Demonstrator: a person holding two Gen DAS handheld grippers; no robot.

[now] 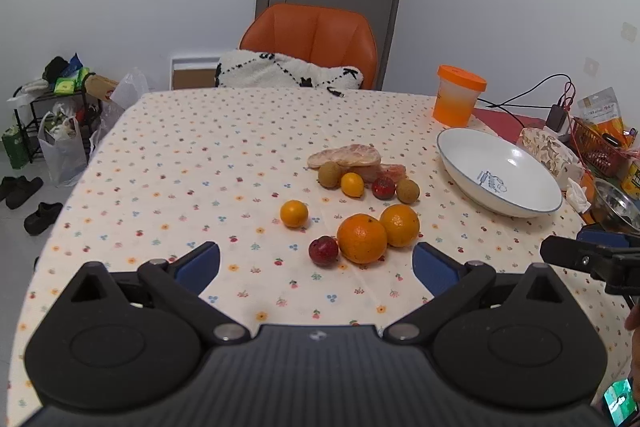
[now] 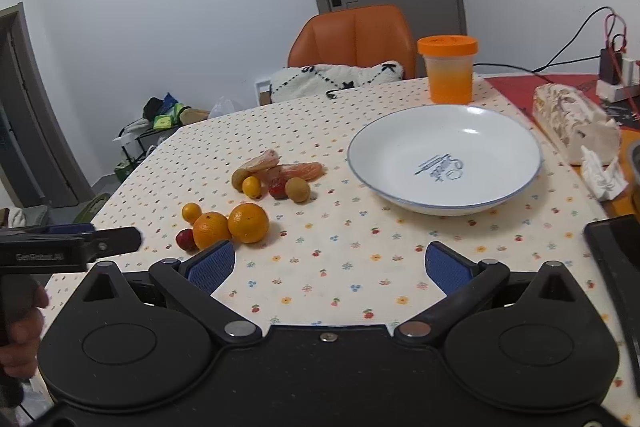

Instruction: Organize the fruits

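Loose fruit lies mid-table: two oranges (image 1: 362,238) (image 1: 400,225), a dark red fruit (image 1: 323,251), a small orange fruit (image 1: 294,213), a small yellow one (image 1: 352,184), two brown longans (image 1: 330,174), another red fruit (image 1: 383,187) and peeled citrus segments (image 1: 345,155). An empty white plate (image 2: 400,147) with a blue rim sits to their right. My left gripper (image 1: 316,263) hovers open just short of the oranges. My right gripper (image 2: 330,261) is open over bare cloth, near side of the plate, with the oranges (image 2: 248,223) to its left.
An orange-lidded jar (image 2: 448,69) stands behind the plate, a tissue pack (image 2: 572,123) and cables to its right. An orange chair (image 1: 310,39) with a white cushion is at the table's far edge. A dark flat object (image 2: 616,251) lies at the right.
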